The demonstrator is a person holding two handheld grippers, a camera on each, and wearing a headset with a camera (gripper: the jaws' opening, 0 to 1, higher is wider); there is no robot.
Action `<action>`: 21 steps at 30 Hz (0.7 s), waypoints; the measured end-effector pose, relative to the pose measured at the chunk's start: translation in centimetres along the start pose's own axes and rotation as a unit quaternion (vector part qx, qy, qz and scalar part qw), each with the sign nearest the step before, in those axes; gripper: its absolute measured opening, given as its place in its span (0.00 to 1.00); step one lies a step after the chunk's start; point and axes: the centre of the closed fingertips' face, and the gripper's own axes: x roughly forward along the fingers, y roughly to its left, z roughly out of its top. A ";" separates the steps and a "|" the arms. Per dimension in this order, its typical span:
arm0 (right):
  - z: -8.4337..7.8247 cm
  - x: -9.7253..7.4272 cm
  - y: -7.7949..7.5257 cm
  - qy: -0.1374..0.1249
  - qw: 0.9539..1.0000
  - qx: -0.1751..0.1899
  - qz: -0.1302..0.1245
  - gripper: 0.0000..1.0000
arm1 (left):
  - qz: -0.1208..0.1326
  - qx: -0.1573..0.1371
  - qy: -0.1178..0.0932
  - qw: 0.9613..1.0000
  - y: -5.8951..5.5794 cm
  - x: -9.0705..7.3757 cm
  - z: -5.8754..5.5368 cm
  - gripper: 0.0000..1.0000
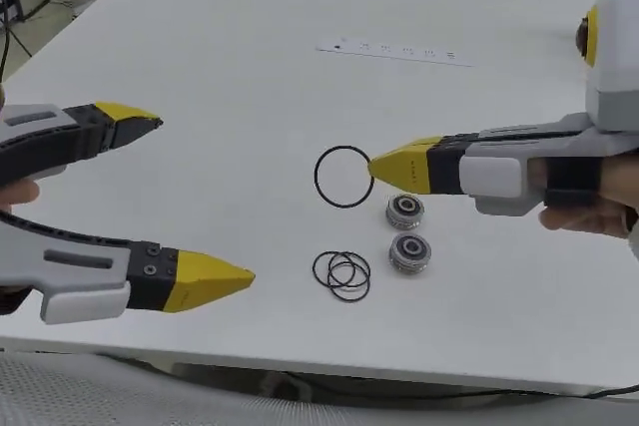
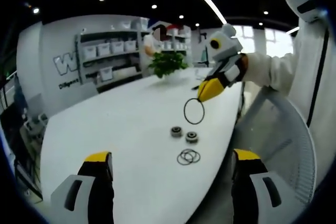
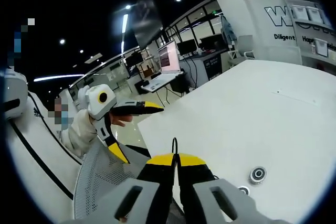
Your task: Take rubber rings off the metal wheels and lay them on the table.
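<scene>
Black thin rubber ring [image 1: 343,177] is dangling from the clenched right tool [image 1: 373,165], its slight edge-pinch risking an early slip.

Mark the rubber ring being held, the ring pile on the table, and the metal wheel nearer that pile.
Held rubber ring [image 1: 316,177]: head view, left arc of loop.
Ring pile [image 1: 344,272]: head view, where loops overlap.
Nearer metal wheel [image 1: 409,251]: head view, its hub.

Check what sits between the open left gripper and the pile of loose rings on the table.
Nothing. In the head view, a bare stretch of white table runs from the left gripper to the pile of rings.
</scene>
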 end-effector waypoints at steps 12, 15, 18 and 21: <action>-2.8 3.9 -3.0 0.058 0.998 0.014 -0.002 0.00 | -0.006 -0.003 0.023 1.000 0.6 1.9 -1.8 0.94; -3.8 4.7 -3.2 0.063 0.997 0.031 0.007 0.00 | -0.010 -0.006 0.026 1.000 0.4 2.3 -1.9 0.94; -4.8 5.2 -3.6 0.066 0.997 0.046 0.012 0.00 | -0.013 -0.011 0.027 0.999 0.4 2.5 -2.1 0.94; -6.2 5.4 -4.2 0.076 0.995 0.068 0.013 0.00 | -0.012 -0.017 0.028 0.999 0.5 2.8 -2.2 0.93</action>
